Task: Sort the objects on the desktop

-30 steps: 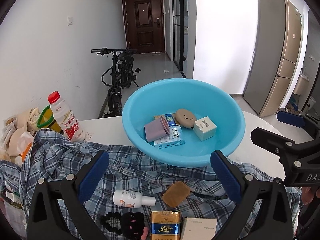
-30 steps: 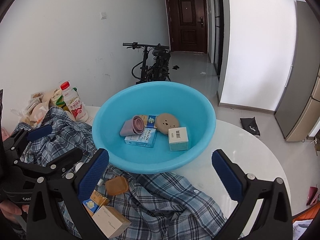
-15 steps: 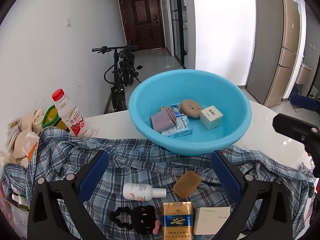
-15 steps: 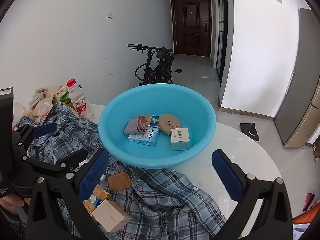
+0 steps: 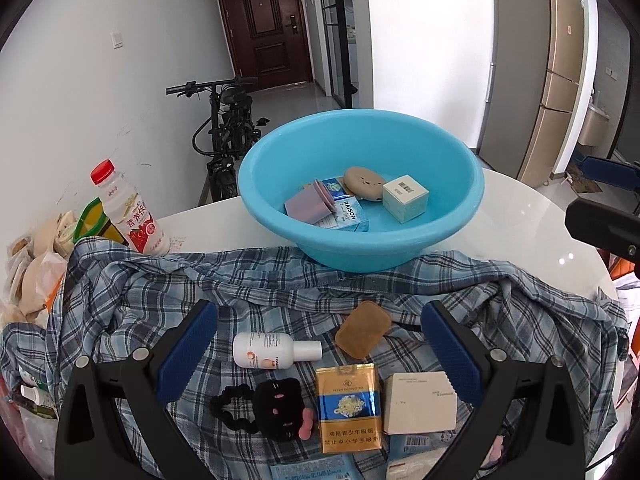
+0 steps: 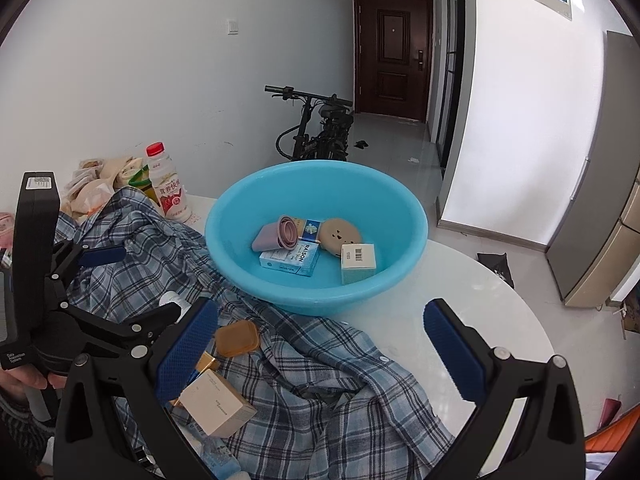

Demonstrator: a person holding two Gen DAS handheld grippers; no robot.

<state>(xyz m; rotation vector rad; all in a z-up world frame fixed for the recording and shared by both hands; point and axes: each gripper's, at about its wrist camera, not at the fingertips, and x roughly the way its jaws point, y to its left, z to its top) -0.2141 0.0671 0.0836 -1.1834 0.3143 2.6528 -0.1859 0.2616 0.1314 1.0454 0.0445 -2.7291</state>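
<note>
A blue basin stands on a plaid shirt. It holds a pink cup, a blue Raison box, a tan round case and a white-green box. My left gripper hangs open above a white bottle, a brown pad, a gold pack, a beige box and a black plush hair tie. My right gripper is open over the shirt, in front of the basin, with nothing between its fingers.
A red-capped milk bottle and snack bags sit at the table's left. The round white table shows bare at the right. A bicycle and a fridge stand beyond.
Both grippers have drawn back from the basin, and it looks smaller now. More of the shirt and the loose items near the table's front edge show. Both grippers stay open.
</note>
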